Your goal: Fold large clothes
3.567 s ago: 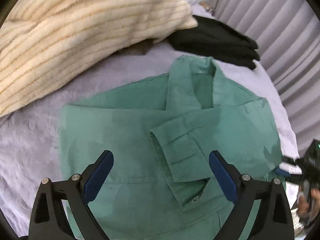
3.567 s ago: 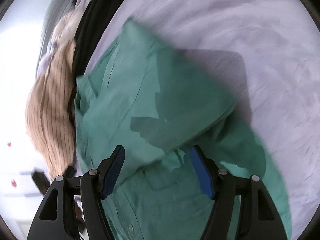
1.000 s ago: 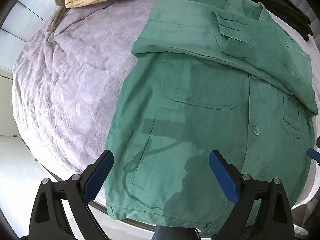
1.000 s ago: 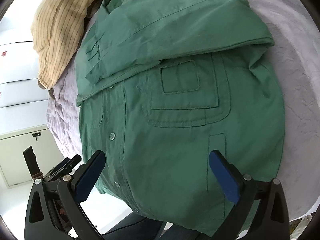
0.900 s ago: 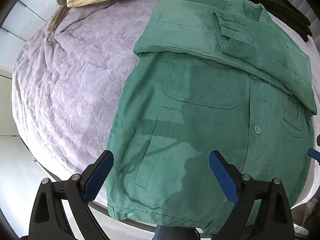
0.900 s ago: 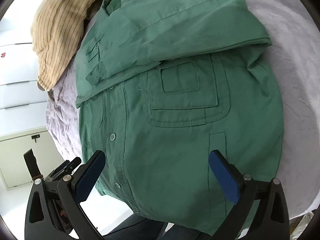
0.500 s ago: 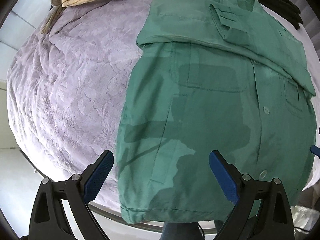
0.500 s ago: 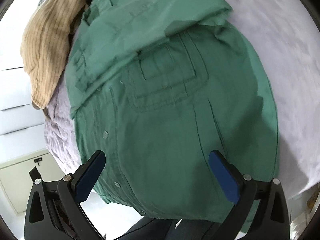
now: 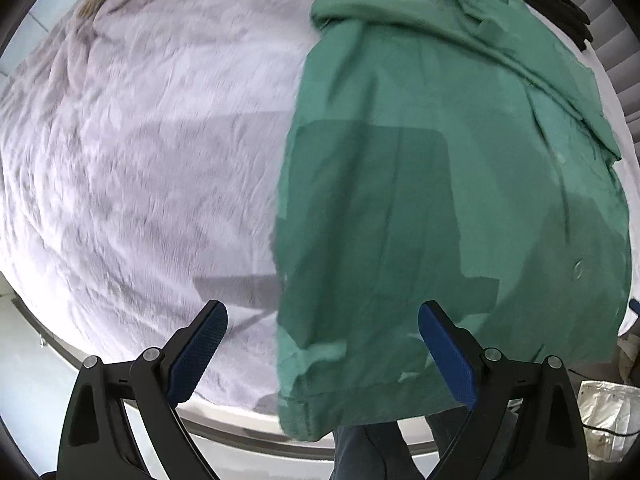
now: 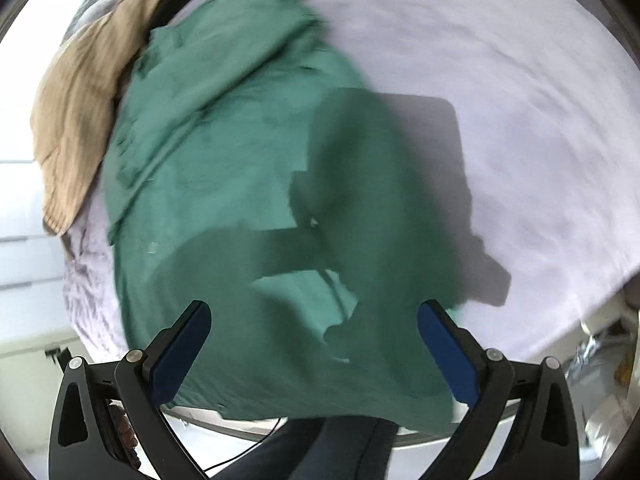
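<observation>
A green button-front shirt [image 9: 448, 184] lies flat on a pale lilac bedspread [image 9: 140, 140], filling the right half of the left wrist view, its hem hanging over the near edge at the bottom. Both sleeves appear already folded across the chest near the collar at upper right, though blur makes this uncertain. The left gripper [image 9: 322, 354] and right gripper [image 10: 314, 350] hover above the hem, jaws wide open, holding nothing. The body fold looks still to do. A tan striped garment [image 10: 80, 120] sits upper left.
</observation>
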`<action>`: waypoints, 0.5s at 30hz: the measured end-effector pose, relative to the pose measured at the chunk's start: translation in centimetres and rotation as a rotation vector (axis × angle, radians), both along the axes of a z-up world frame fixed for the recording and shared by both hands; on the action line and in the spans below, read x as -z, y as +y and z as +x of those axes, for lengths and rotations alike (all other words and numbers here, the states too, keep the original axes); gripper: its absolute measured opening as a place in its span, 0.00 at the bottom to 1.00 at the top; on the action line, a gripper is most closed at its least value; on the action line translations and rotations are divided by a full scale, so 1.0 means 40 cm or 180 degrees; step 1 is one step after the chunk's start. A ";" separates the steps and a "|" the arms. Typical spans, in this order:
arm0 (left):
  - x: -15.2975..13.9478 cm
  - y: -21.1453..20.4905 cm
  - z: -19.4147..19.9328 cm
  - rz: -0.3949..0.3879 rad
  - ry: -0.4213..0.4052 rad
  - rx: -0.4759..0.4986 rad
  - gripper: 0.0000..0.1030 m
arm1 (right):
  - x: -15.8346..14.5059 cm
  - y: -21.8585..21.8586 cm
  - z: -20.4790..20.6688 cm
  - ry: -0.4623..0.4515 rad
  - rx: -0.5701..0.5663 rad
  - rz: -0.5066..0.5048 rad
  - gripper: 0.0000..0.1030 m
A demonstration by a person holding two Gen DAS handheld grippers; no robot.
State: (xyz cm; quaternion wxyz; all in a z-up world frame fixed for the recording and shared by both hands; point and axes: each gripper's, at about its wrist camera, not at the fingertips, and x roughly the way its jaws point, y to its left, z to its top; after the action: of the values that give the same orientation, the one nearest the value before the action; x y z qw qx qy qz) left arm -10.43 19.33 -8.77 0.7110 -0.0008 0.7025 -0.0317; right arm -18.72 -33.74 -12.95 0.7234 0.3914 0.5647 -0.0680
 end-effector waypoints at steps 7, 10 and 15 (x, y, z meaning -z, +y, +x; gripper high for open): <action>0.060 -0.024 -0.066 -0.0588 0.0417 0.0081 0.94 | 0.113 -0.006 -0.107 0.0155 0.0015 0.0173 1.00; 0.067 -0.048 -0.068 -0.0502 0.0404 0.0216 0.94 | 0.125 0.021 -0.108 -0.0048 -0.0034 0.0475 1.00; 0.069 -0.050 -0.050 -0.0582 0.0458 0.0239 0.94 | 0.058 0.066 -0.082 -0.0790 -0.0170 0.1127 1.00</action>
State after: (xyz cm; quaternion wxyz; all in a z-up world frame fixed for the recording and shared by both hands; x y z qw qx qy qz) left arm -12.43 17.33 -11.54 0.6541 -0.0416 0.7454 -0.1220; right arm -22.01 -31.09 -15.26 0.7089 0.5026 0.4846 0.1001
